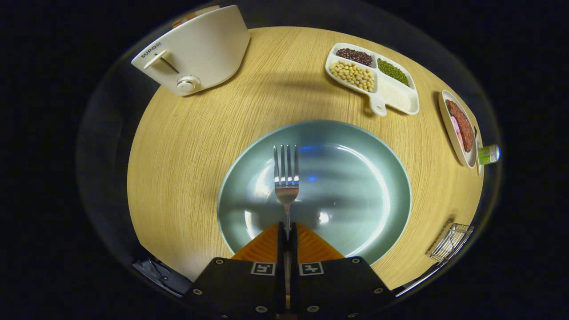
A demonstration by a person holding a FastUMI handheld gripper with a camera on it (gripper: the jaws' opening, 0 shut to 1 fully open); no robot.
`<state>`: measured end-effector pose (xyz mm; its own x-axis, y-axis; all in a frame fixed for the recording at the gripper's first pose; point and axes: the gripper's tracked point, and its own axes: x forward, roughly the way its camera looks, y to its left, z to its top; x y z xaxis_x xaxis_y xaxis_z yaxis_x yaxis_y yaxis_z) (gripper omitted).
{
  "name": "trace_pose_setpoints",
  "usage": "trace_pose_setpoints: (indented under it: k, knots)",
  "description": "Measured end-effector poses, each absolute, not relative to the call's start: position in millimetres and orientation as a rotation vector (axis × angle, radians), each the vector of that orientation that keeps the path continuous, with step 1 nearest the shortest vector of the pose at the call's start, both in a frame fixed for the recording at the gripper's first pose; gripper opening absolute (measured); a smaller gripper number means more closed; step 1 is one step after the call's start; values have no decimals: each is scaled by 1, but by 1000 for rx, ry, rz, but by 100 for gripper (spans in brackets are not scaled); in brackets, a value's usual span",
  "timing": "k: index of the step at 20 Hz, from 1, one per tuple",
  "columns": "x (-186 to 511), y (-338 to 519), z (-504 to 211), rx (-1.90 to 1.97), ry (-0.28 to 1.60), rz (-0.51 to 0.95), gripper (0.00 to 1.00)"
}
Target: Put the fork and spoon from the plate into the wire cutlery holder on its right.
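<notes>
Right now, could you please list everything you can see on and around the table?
Fork: one, silver, held by its handle, tines over the plate.
Plate: one, pale blue-green, just ahead of the fingers.
Toaster: one, white, beyond the plate to its left.
Divided dish: one, white, holding beans and grains, beyond the plate to its right.
Small dish: one, cream, holding reddish and pink food, right of the divided dish.
Wire cutlery holder: one, metal, right of the plate.
Table: one, light wood.
Gripper: one, fingers shut on the fork handle.

Round light-wood table, grain visible; soft shadow bands across top; surroundings dark, perhaps unlit booth.
</notes>
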<state>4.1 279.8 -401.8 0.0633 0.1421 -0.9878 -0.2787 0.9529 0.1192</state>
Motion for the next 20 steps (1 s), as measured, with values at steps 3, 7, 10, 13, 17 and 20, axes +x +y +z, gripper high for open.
trace_pose_setpoints:
  k: [3, 7, 10, 13, 17, 20]
  knots:
    - [12, 270, -388, -96, 1414, 317, 5]
    - [20, 241, -357, -38, 1344, 284, 5]
    - [18, 211, -335, 13, 1307, 246, 5]
    - [12, 169, -320, 49, 1282, 194, 5]
    - [-5, 104, -307, 98, 1267, 95, 5]
    - [-23, 53, -302, 126, 1275, 25, 5]
